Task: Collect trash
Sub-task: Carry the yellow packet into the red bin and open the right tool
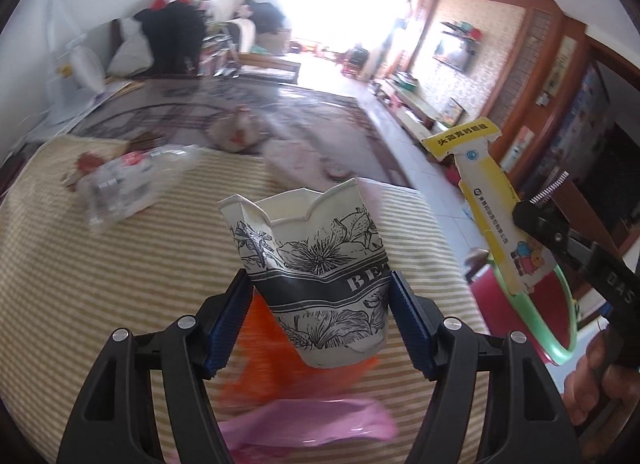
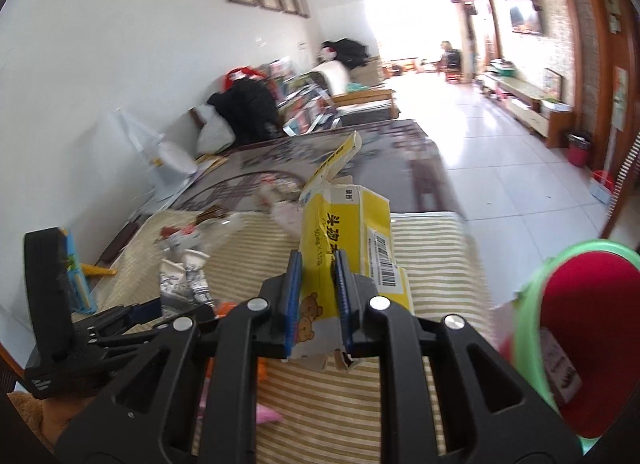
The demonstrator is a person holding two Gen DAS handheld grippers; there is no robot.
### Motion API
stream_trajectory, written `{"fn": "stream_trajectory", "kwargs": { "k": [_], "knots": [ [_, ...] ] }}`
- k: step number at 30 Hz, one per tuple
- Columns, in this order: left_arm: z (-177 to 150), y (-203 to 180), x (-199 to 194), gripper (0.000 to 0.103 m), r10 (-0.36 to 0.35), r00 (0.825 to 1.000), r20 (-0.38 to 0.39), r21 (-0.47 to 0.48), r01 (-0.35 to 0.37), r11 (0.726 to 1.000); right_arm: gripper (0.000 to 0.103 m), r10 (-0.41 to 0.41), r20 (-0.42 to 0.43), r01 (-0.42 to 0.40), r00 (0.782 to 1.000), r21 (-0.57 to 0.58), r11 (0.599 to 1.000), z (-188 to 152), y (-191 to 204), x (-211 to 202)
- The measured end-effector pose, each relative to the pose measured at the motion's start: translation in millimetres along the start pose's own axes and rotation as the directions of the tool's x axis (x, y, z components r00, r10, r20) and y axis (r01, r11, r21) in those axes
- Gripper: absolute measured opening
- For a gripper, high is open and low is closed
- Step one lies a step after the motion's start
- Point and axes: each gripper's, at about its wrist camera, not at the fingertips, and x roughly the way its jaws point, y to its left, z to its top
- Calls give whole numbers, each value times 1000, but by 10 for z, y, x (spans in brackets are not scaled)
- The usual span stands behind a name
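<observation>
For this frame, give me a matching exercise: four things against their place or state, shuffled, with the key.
Things:
1. paper cup
2. yellow carton
3. clear plastic bottle
4. pink bag

Places or states:
A. flattened, pinched in the right gripper
B. lying on its side, far across the striped mat
C. lying on the mat under the left gripper
D. crumpled at the rim, held between the left gripper's pads

Pairs: 1-D, 2-A, 3-B, 4-C

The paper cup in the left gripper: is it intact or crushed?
Crushed. The paper cup has a dented, folded rim and creased walls, and it sits roughly upright between the blue pads of the left gripper.
</observation>
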Motion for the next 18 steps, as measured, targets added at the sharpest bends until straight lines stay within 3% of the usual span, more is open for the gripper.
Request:
{"fn": "stream_trajectory", "kwargs": {
  "k": [5, 8, 13, 18],
  "knots": [
    [-14, -350, 61, 66, -42, 999, -10, 59, 43, 997, 17, -99, 38, 91, 994, 169, 981, -7, -617, -245],
    [-26, -506, 127, 66, -65, 998, -25, 81, 67, 994, 17, -184, 38, 168, 982, 268, 949, -53, -965, -385],
    [-39, -750, 197, 66, -95, 995, -42, 122, 100, 988, 17, -322, 7, 300, 947, 344, 890, -146, -1309, -509],
    [-50, -979, 215, 66, -135, 990, -51, 145, 141, 979, 18, -390, -41, 374, 920, 390, 841, -253, -1562, -578]
  ]
}}
